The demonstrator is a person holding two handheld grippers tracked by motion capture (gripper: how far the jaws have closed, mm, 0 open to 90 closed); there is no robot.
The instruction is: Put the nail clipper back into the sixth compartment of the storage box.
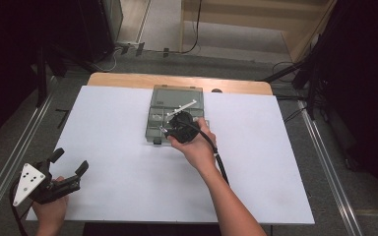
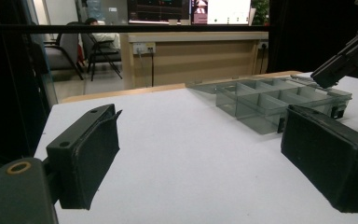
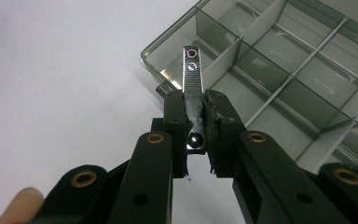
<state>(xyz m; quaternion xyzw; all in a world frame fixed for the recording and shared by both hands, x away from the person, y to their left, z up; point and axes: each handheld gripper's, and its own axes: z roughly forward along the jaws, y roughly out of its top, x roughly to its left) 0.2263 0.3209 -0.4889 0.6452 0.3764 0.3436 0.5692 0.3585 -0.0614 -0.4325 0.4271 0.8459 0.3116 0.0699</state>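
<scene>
A clear grey compartment box (image 1: 177, 96) lies open at the table's far middle, also seen low and ahead in the left gripper view (image 2: 261, 100). My right gripper (image 1: 167, 130) hovers over the box's near left corner. It is shut on a small flat metal piece (image 3: 192, 70), ribbed, with a hole at its tip. That tip pokes out over the corner compartment of the box (image 3: 317, 70). My left gripper (image 1: 71, 160) rests open near the table's front left corner. Its jaws stand wide apart with nothing between them (image 2: 209, 158).
White sheet (image 1: 118, 147) covers the table, with a wooden strip (image 1: 177, 80) at the far edge. A metal rail (image 1: 10, 162) runs along the left side and another along the right. Cables and dark stands lie on the floor beyond.
</scene>
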